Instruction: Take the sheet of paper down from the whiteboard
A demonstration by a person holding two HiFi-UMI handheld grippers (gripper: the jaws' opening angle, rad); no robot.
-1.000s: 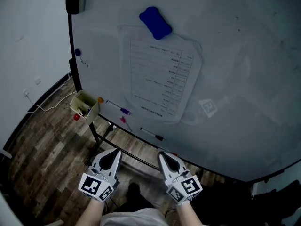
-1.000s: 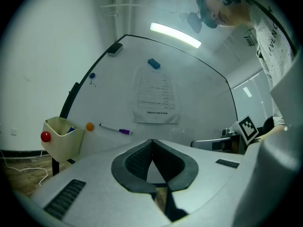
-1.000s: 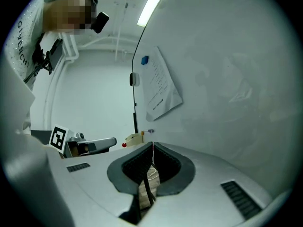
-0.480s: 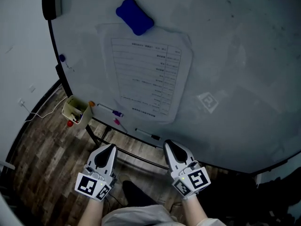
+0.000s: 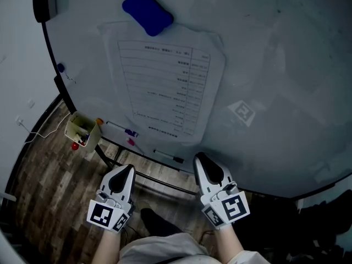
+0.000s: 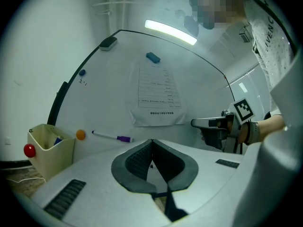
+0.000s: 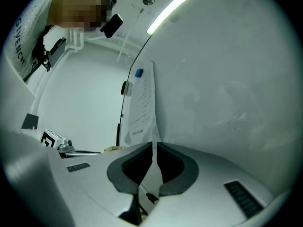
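Note:
A printed sheet of paper (image 5: 165, 87) hangs on the whiteboard (image 5: 275, 65), pinned at its top by a blue magnetic block (image 5: 147, 11). Its lower edge curls a little above the board's tray. My left gripper (image 5: 122, 176) and right gripper (image 5: 202, 161) are below the board's lower edge, both pointing at it, both shut and holding nothing. The left gripper view shows the paper (image 6: 157, 94) straight ahead past the shut left gripper (image 6: 151, 141), with the right gripper (image 6: 213, 123) at the side. In the right gripper view the paper (image 7: 142, 108) lies ahead-left of the shut right gripper (image 7: 155, 143).
Along the tray lie a purple-capped marker (image 5: 122, 128), a pink one (image 5: 131, 142) and a black marker (image 5: 168, 157). A beige holder (image 5: 82, 130) hangs at the board's lower left corner. A small blue magnet (image 5: 60, 67) sits near the left rim. Wooden floor (image 5: 38, 191) lies below.
Both grippers have come up nearer the board's lower edge, the right one more than the left. The paper and blue block hang as before.

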